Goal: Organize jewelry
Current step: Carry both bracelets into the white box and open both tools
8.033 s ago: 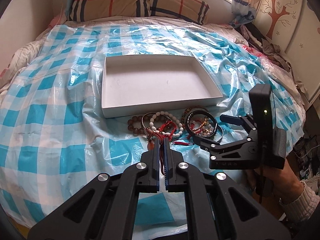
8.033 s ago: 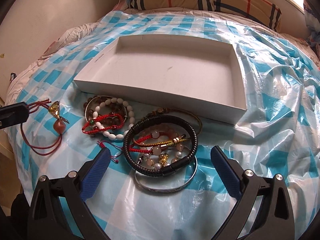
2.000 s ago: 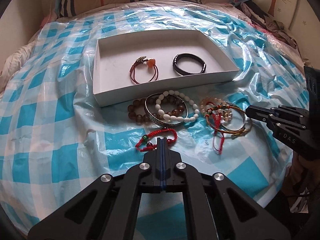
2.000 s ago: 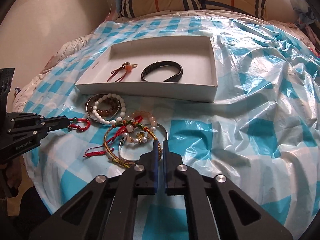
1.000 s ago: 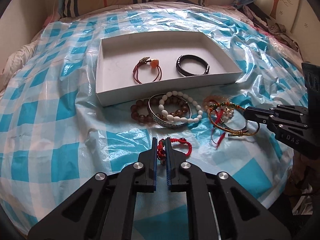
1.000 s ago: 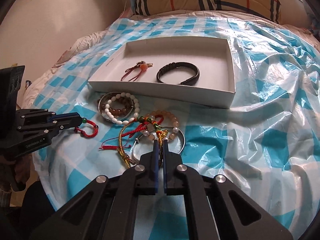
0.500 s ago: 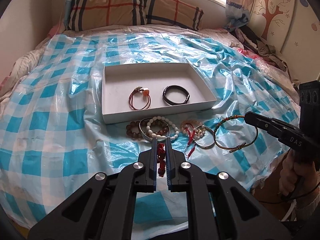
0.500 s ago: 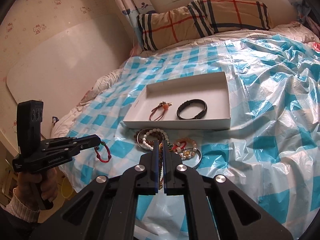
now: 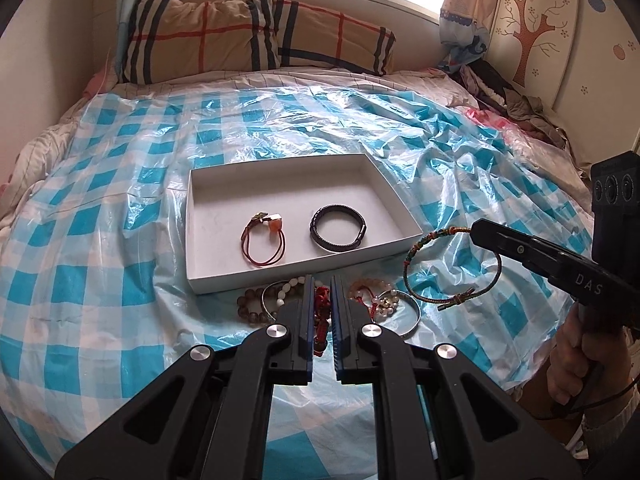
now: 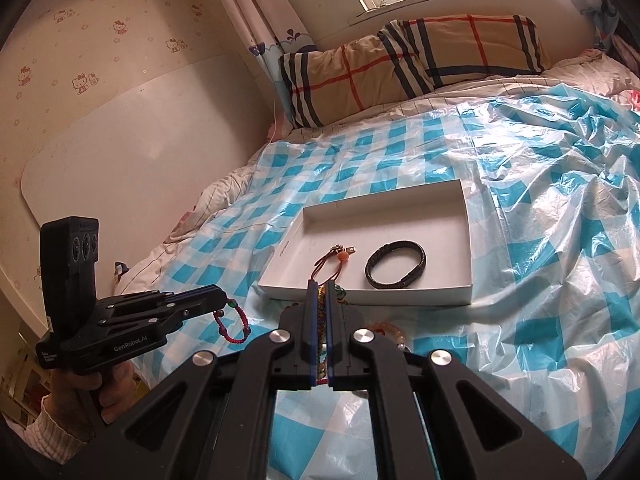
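White tray [image 9: 208,216]; blue-white checked sheet [image 9: 100,216]; black bracelet [image 9: 338,228]; tan plaid pillow [image 9: 248,36].

Both cameras look forward along their claws from above the near edge of the bed, facing the white tray [image 9: 404,239] and the pillows beyond it. The left wrist view sits nearly square to the tray; the right wrist view looks from farther back, with the tray [image 10: 370,305] angled. Both share the tray and the bed.

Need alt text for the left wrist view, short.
Left claw shut on a red beaded bracelet above a blue-checked bed sheet. Right claw holds up a woven cord bracelet beside a white tray containing two bracelets.
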{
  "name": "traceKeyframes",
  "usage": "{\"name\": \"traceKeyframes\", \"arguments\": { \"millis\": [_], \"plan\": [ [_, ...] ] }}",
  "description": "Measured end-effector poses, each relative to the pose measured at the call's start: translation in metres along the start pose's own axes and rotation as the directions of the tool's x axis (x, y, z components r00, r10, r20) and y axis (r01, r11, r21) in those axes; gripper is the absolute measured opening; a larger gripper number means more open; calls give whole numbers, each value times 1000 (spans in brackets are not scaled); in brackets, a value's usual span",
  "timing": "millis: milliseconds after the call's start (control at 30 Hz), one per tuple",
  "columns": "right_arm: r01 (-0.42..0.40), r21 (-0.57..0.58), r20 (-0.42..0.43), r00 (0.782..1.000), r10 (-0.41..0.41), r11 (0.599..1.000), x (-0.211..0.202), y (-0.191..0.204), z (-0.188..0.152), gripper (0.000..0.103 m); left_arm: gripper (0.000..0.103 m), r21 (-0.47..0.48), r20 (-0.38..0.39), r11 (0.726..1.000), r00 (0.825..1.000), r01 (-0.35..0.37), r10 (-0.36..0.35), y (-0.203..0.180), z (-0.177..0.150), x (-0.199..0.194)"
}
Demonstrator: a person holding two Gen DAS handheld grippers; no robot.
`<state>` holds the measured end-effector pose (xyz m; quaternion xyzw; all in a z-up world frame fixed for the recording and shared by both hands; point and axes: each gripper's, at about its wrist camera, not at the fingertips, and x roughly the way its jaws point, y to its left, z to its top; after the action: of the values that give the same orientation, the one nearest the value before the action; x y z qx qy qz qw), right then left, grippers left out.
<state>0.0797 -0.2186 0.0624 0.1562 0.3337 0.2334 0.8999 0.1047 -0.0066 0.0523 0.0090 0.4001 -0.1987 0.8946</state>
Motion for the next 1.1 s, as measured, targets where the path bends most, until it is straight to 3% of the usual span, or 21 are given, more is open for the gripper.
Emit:
{"name": "traceKeyframes", "arguments": {
  "millis": [767,1100],
  "plan": [
    [-16,-5,20,1000,16,1000,22,-5,17,4,7,41,20,998,999,-48,47,-8,23,33],
    [-20,0,32,999,20,1000,52,-13,36,4,7,22,24,999,999,-46,45,-1,39,60]
  ]
}}
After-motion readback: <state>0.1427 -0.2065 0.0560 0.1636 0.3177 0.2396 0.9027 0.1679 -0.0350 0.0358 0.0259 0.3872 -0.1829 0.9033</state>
